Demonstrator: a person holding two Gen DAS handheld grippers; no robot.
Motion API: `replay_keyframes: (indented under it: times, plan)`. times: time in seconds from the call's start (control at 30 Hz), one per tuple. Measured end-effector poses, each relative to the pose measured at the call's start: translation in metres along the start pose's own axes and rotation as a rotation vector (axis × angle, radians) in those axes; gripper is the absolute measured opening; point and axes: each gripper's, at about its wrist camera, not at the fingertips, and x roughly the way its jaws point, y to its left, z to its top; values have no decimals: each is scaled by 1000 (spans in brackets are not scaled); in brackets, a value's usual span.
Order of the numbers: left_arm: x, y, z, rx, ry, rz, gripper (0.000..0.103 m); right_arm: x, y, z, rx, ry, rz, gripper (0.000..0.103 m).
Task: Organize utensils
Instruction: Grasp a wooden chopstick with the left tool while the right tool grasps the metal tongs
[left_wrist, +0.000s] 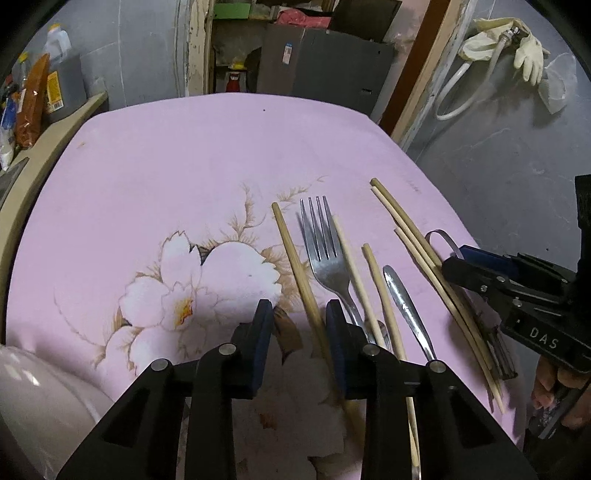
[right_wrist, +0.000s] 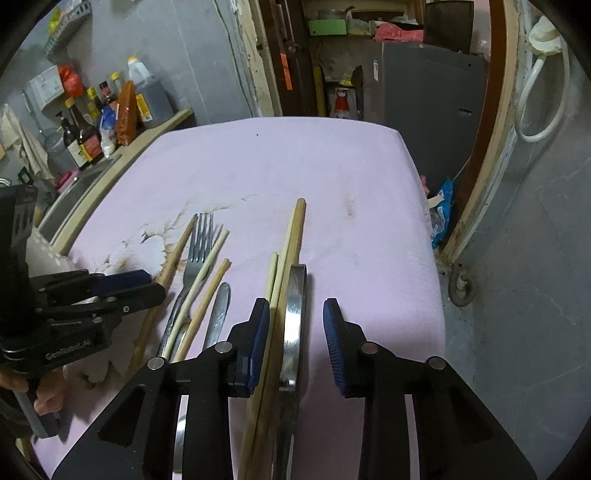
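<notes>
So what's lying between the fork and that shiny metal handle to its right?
Two pale chopsticks lie side by side between the fork and the metal handle, roughly parallel to both. The left wrist view shows it best.

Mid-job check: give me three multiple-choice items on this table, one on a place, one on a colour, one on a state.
1. Where does the fork lie?
A. Between two chopsticks
B. On a plate
C. In a cup

2. What colour is the cloth?
A. Green
B. Pink
C. Black

3. How is the right gripper set?
A. Shut on the fork
B. Over bare cloth
C. Open, astride chopsticks and a metal strip

Answers:
1. A: one chopstick lies along each side of the fork.
2. B: the cloth is pink with a pale flower print.
3. C: its fingers stand apart, and the far one is clear of the strip.
</notes>
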Motion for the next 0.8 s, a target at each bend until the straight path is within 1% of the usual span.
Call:
replay_keyframes:
  times: [0.13,0.17,0.2,0.23,0.27,0.33,0.43,0.5,0.6,0.7,0.8]
  plan:
    - [-2,-5,1,12,18,13,24,7,-2,2,17,26,7,27]
    - [-4,-5,1,14,23,15,20,8,-2,3,22,27,12,27]
    - [-4,-6,0,14,31,2,11,7,-3,3,29,29,20,24]
    - [-4,-5,1,4,44,-27,7,7,-3,3,39,31,35,16]
    - [0,-8,4,-12,49,-29,7,6,-5,3,54,34,54,11]
    - [0,-7,4,-32,53,-34,7,4,-6,2,74,33,66,6]
    - [-6,-4,1,-54,50,-55,6,-1,-8,1,93,17,68,6]
    - [-13,-4,-6,-56,40,-60,4,-9,-9,-2,102,-10,67,6]
    - [-28,-3,-16,-49,-12,-62,4,-25,-7,-5,103,-71,67,5]
    - [-43,-5,-22,-51,-67,-82,4,-47,2,-13,91,-160,78,5]
    - [-62,-7,-30,-48,-137,-77,4,-69,18,-24,65,-252,84,4]
